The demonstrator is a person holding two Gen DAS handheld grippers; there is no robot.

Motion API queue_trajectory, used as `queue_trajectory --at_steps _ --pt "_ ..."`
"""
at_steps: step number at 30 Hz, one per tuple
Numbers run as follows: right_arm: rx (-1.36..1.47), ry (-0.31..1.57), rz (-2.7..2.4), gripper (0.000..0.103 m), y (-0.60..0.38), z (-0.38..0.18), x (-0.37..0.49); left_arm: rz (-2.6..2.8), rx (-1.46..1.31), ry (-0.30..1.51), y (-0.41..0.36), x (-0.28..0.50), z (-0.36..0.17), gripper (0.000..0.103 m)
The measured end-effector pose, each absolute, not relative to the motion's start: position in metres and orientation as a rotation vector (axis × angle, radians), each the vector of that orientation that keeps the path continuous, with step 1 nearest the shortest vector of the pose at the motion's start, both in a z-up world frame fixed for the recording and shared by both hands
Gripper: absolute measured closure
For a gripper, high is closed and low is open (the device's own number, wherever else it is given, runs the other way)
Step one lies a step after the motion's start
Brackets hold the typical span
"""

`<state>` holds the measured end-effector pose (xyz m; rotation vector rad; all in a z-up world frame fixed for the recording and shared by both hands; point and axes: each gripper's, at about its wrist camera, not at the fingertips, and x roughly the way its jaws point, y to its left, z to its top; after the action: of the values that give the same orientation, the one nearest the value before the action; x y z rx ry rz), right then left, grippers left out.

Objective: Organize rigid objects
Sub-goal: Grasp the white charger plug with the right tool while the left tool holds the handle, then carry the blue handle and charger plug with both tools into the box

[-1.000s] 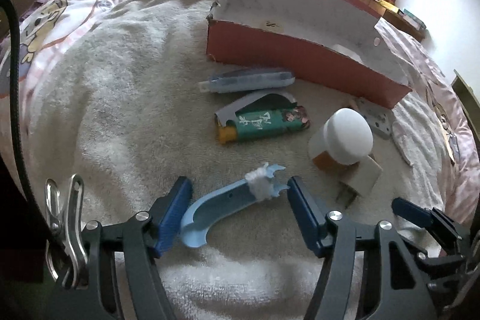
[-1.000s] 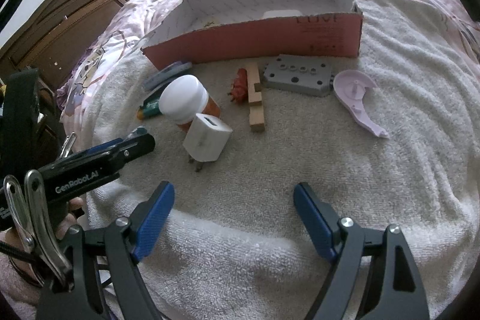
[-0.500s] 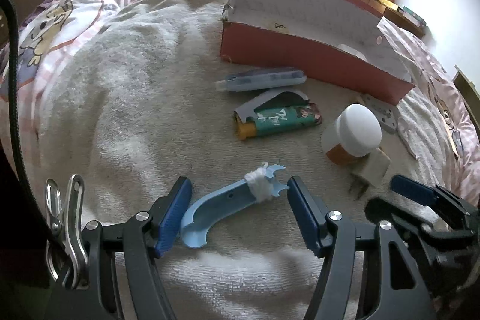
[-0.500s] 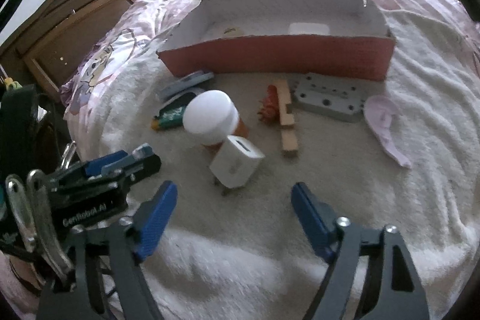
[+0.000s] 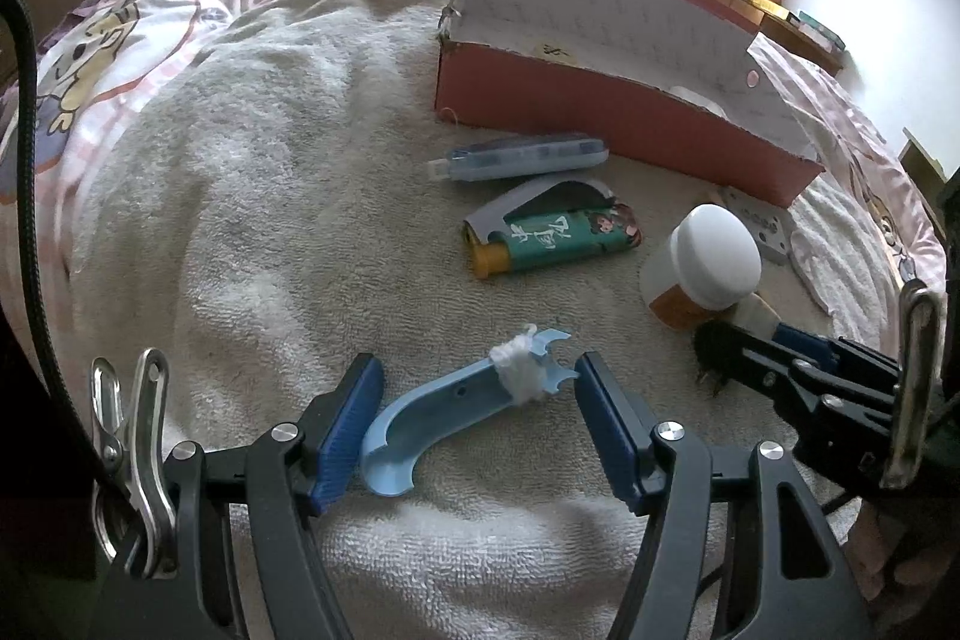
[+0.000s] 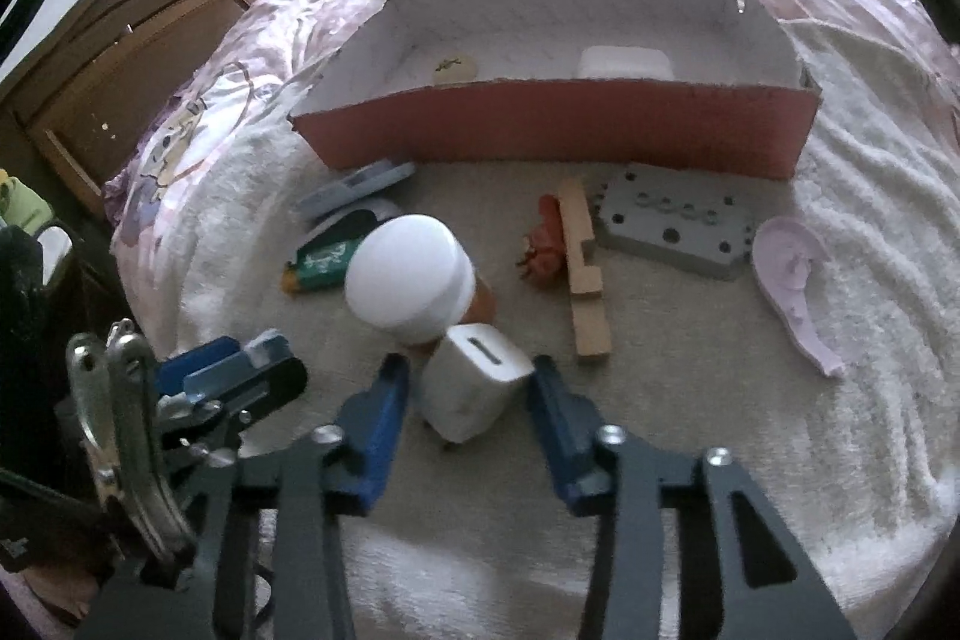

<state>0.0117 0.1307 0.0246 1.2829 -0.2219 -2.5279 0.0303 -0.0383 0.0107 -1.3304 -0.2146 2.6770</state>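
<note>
**Right wrist view: tongs closing around charger on bed**

Right wrist view: right tongs [image 6: 470,403] closing either side of the white charger [image 6: 474,388], pads near its flanks, contact not certain. Charger tipped on the beige towel [image 6: 690,400], touching the white-capped bottle [image 6: 411,280] behind, hence a grip from the near, free sides. Left wrist view: left tongs [image 5: 474,424] held apart, bracketing but not pressing the blue plastic piece [image 5: 462,400] lying flat between them. Beyond, the red cardboard box [image 6: 558,130] open-topped, near wall low, likely the destination. Wooden block [image 6: 582,268], grey metal plate [image 6: 678,226] and pink spoon-shaped piece [image 6: 792,280] strung along that wall. Bare towel to the right; bottle crowding the straight path, so up first, probably, then over the rim.
</note>
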Motion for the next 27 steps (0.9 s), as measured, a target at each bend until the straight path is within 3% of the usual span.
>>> queue_trajectory --at_steps 27 --pt "1.183 -0.27 -2.584 0.064 0.171 0.042 0.031 2.681 -1.236 -0.078 -0.021 0.026 0.039 0.035"
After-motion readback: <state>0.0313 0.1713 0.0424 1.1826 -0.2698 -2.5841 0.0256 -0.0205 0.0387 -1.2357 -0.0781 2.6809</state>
